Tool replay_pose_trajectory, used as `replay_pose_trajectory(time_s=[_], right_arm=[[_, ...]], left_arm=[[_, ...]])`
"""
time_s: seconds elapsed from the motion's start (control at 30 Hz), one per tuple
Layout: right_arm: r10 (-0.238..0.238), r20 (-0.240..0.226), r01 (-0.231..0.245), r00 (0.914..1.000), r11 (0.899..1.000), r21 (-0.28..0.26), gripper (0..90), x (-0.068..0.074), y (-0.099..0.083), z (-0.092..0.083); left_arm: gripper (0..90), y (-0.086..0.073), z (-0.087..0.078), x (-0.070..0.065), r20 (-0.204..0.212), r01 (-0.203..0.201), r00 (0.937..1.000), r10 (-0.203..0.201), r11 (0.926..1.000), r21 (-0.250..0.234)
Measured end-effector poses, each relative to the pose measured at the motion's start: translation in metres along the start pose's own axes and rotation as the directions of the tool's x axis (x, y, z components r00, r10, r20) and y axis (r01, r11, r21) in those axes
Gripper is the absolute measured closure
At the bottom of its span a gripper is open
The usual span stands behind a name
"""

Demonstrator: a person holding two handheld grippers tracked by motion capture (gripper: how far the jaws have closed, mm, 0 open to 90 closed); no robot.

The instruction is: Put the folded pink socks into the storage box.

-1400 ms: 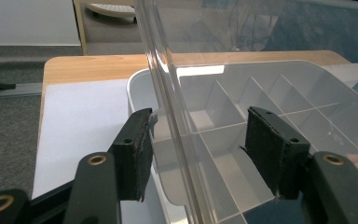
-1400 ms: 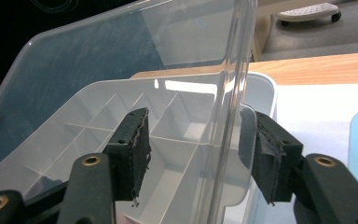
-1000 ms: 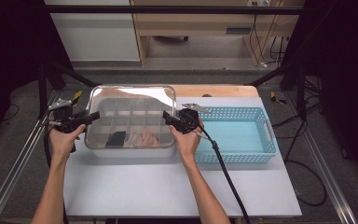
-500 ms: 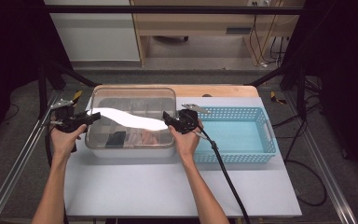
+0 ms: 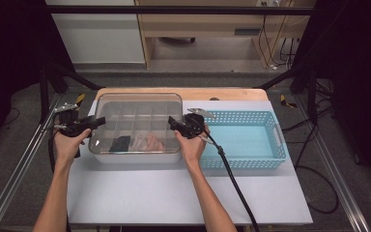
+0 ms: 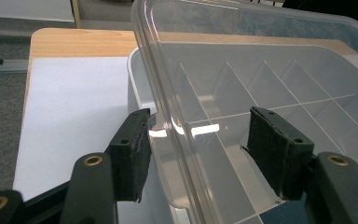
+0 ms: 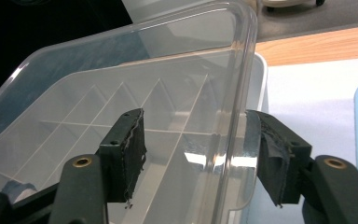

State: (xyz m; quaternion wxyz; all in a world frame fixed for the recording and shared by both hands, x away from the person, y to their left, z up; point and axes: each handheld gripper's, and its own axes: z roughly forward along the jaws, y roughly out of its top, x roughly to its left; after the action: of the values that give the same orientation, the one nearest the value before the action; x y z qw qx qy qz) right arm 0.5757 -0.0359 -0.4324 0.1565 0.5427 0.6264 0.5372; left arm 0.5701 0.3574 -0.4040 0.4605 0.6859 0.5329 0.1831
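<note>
Step in hand: judged to be setting the clear lid (image 5: 140, 116) down on the compartment box (image 5: 140, 155) and letting go of it.
Lid position: lies over the box, its far edge raised slightly in both gripper views, so probably not yet pressed home.
Box position: on the white table (image 5: 174, 193), just left of the blue basket (image 5: 251, 140); a dark item and a pinkish item lie in its near compartments.
Left gripper (image 6: 200, 154): at the lid's left rim; jaws apart, the rim passes between them, no pad seen pressing.
Right gripper (image 7: 200, 156): at the lid's right rim; jaws have just been opening, the rim stands between them, close to the right pad; contact cannot be told.
Procedure, release: open both sides evenly so the lid does not skew.
Procedure, withdrawal: draw each gripper straight outward, away from the box, keeping pads clear of the rim.
Procedure, check: confirm all four corners sit flush before pressing.
Risk: a pad catching the rim may drag the lid off line.
</note>
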Motion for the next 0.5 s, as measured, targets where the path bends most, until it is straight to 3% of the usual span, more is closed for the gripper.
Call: replay_pose_trajectory(time_s=[0.5], right_arm=[[-0.027,0.009,0.027,0.9996,1.0,-0.009,36.1,0.0018,-0.0014,0.0012]], left_arm=[[38.8,0.0,-0.0008,0.0011,0.006,0.005,1.0,-0.005,1.0,0.007]])
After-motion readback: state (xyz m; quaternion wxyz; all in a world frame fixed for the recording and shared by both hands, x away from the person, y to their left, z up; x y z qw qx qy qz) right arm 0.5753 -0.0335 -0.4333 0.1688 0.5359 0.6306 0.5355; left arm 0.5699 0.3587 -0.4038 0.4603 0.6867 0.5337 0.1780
